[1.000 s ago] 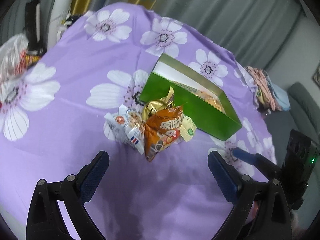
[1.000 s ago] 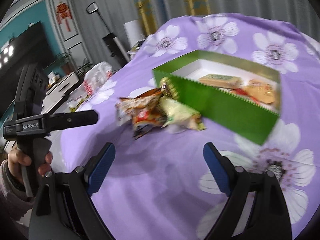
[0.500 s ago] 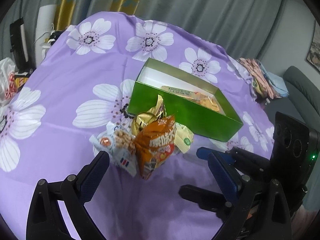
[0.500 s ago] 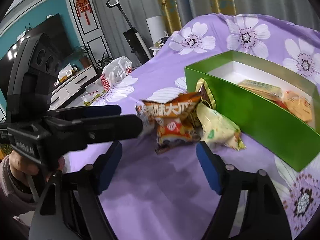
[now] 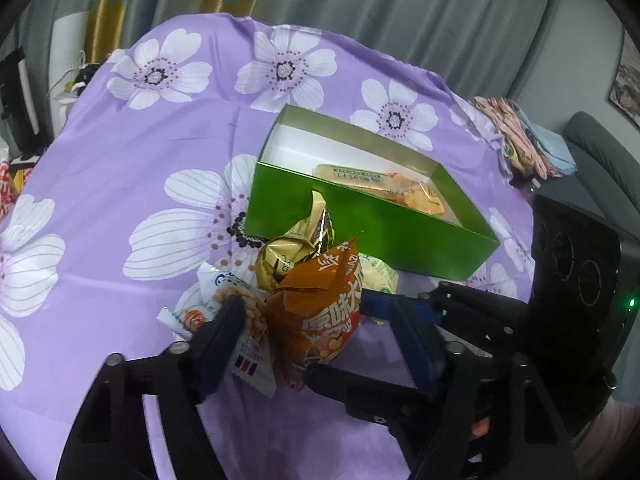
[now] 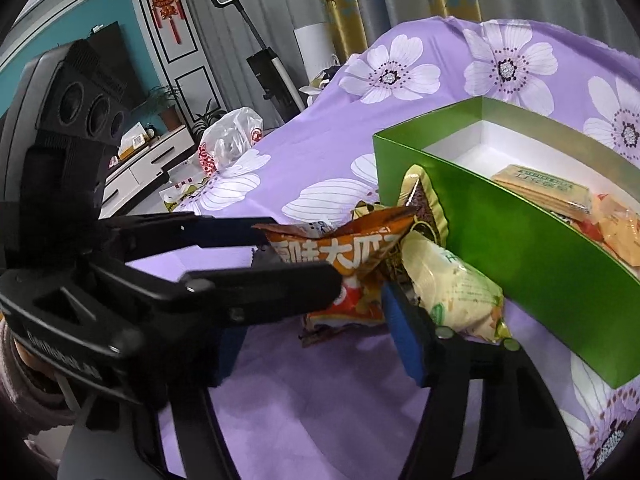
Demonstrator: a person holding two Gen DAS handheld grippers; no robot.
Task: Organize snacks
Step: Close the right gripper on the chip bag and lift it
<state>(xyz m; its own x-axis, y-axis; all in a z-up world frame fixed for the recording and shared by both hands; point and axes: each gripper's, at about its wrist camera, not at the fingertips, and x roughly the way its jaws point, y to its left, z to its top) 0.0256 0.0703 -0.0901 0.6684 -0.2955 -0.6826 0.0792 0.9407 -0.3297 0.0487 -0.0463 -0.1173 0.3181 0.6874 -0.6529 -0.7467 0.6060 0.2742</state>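
The surface under the purple flowered cloth is fully covered, so whether it is a counter or a bed cannot be told. All places below are given relative to the green box.

Hidden or unclear:
- The pile of snacks lies against the near long wall of the green box. Its packets overlap, so the full count is uncertain.
- The white packet is partly hidden behind a finger of the left tool.
- The pale yellow-green packet is largely covered in the left wrist view; the right wrist view shows it just beside the box wall.
- The box contents are cut off by the near wall.

Count:
- 1 green box, open at the top, white inside.
- 4 packets can be made out in the pile: 1 orange packet, 1 gold packet, 1 white packet, 1 pale yellow-green packet.
- 2 tools, the left tool and the right tool.
- 1 plastic bag, well apart from the box, at the far edge of the cloth.

Container contents:
- The green box holds a flat tan packet and orange-yellow packets at one end. The other end shows bare white floor.

Tool state:
- Left tool: jaws have just been closing, with the orange packet and the white packet between them. Whether the pads press cannot be told.
- Right tool: jaws have just been closing around the lower edge of the orange packet. Pad contact cannot be told; the left tool blocks one side.
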